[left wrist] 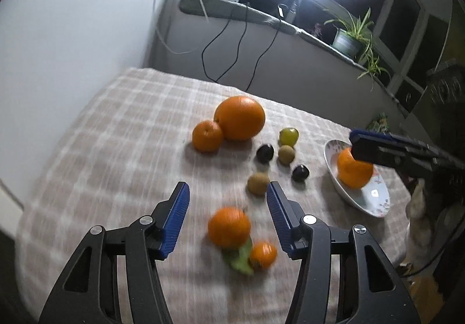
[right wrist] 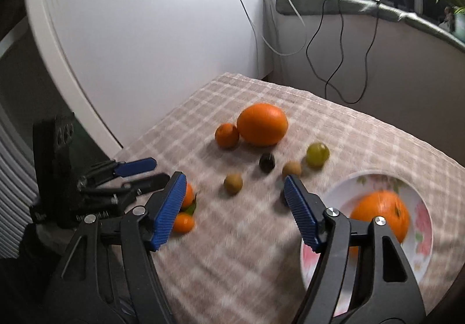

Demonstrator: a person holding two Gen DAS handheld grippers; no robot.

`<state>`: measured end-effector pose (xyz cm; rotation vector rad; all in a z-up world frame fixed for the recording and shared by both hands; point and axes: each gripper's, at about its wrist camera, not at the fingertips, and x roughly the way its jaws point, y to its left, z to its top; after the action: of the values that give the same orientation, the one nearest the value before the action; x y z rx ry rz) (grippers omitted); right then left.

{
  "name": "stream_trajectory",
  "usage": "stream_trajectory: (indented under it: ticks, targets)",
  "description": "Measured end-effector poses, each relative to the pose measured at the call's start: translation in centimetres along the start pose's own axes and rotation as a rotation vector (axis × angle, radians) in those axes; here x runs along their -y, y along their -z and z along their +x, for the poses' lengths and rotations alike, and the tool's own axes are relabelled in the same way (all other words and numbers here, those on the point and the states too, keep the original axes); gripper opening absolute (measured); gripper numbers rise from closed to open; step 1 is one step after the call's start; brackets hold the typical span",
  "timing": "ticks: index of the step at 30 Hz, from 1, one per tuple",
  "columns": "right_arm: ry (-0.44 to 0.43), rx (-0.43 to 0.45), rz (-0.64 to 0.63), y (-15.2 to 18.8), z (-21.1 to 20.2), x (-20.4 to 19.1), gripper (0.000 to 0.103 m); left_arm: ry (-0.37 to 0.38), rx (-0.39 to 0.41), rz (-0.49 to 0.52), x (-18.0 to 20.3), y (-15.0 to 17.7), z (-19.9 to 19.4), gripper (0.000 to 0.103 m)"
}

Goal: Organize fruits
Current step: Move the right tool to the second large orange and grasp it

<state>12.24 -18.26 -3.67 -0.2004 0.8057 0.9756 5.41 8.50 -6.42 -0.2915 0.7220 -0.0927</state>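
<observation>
My left gripper is open over the checked cloth. An orange lies between its blue pads, with a gap on each side. A small tangerine on a green leaf lies just right of that orange. A white flowered plate at the right holds another orange, and my right gripper hangs just above this one. In the right wrist view my right gripper is open and holds nothing; the plate and its orange lie to its right, and the left gripper to its left.
A big orange and a smaller one touch at mid-table. Between them and the plate lie a green fruit, two dark fruits and two brown ones. A white wall panel stands left; cables hang behind the table.
</observation>
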Motion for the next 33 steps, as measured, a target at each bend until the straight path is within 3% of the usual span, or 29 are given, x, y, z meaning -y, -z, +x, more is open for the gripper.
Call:
stream_trajectory:
  ticks: [3,5,10,18,33]
  targets:
    - [-0.016,-0.036,0.033,-1.8,1.7,1.5,0.076,-0.004,-0.008,0.048,0.3,-1.3,1.1,0.056]
    - [-0.033,-0.060,0.102,-2.7,2.8,3.1,0.086,0.001,-0.019,0.075,0.4,-2.2,1.9,0.059]
    - [-0.088,-0.115,0.282,-3.9,5.1,7.1,0.088,0.022,-0.047,0.108,0.2,-4.0,4.1,0.063]
    - [-0.058,-0.130,0.318,-4.8,6.3,9.2,0.088,0.031,-0.079,0.153,0.5,-5.7,6.9,0.063]
    - [-0.133,-0.209,0.437,-6.1,11.6,9.6,0.088,0.053,-0.148,0.188,0.2,-7.3,10.6,0.066]
